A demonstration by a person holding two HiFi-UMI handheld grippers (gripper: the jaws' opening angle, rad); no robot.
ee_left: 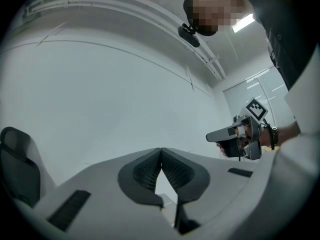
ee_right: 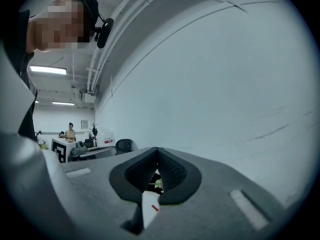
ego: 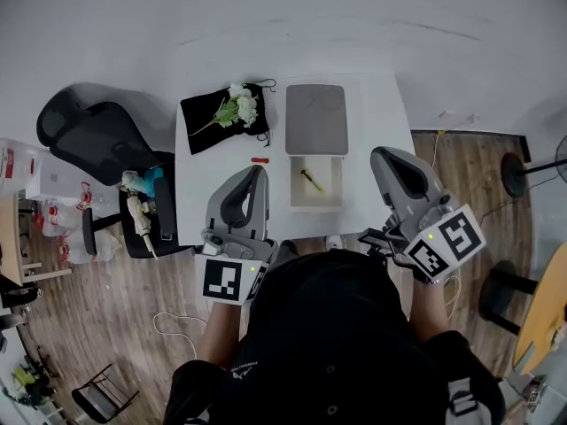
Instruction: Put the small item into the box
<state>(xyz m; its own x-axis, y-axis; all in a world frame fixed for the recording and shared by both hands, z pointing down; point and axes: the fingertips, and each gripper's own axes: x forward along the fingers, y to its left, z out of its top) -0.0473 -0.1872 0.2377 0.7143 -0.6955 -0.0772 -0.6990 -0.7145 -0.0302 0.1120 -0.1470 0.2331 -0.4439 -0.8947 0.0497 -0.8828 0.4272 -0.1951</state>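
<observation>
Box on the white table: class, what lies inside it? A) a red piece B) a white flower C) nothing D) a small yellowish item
D: a small yellowish item lies inside the open box; the flower and red piece lie outside it.

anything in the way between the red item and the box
Nothing visible. The red item lies on the table just left of the open box, with only table between them. The lid sits behind the box, not over it. A yellow item already lies inside.
</observation>
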